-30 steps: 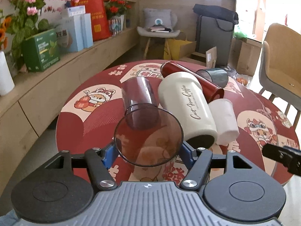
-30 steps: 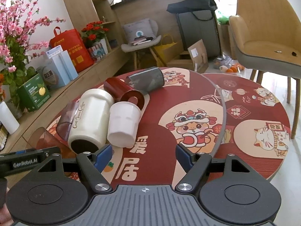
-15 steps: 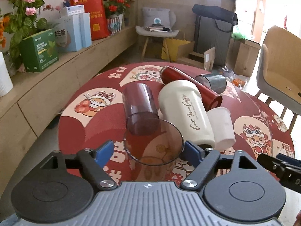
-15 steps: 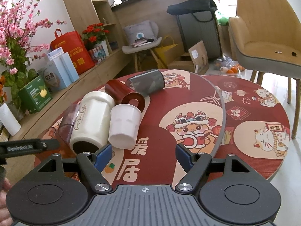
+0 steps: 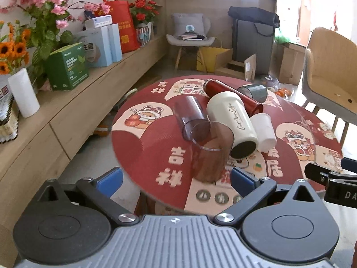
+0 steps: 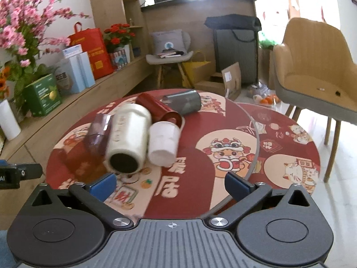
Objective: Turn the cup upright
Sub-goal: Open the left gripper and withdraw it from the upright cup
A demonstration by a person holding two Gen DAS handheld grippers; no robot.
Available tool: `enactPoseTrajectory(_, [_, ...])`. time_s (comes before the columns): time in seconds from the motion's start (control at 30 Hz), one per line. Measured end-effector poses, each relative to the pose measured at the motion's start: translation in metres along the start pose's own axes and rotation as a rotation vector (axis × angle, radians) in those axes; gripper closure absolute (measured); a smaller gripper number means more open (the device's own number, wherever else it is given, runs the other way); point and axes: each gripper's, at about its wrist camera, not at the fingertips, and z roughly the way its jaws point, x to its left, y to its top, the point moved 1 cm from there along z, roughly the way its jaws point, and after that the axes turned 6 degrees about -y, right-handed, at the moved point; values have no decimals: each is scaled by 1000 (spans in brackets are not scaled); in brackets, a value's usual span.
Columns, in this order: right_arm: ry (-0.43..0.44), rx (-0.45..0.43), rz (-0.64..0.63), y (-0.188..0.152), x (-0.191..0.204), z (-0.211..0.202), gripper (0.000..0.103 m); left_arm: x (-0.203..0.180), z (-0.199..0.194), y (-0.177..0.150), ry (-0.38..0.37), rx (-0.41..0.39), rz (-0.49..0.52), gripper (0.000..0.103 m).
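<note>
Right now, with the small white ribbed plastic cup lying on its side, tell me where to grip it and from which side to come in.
Grip the small white ribbed plastic cup across its middle with the right gripper, coming from the near table edge. Its near end faces that gripper and its right flank is open, while the tall cream tumbler crowds its left and the red metallic cup lies close behind.

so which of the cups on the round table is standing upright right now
Only the translucent brown plastic cup nearest the open left gripper, mouth up. The purple tumbler, cream coffee cup, white cup, red cup and grey cup lie sideways.
</note>
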Motion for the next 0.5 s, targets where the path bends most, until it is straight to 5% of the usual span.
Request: enactPoseTrajectory(0.5, [-38,-5,-81,-25,63,-108,0,35,-78,-43,-48,-36,-41,0])
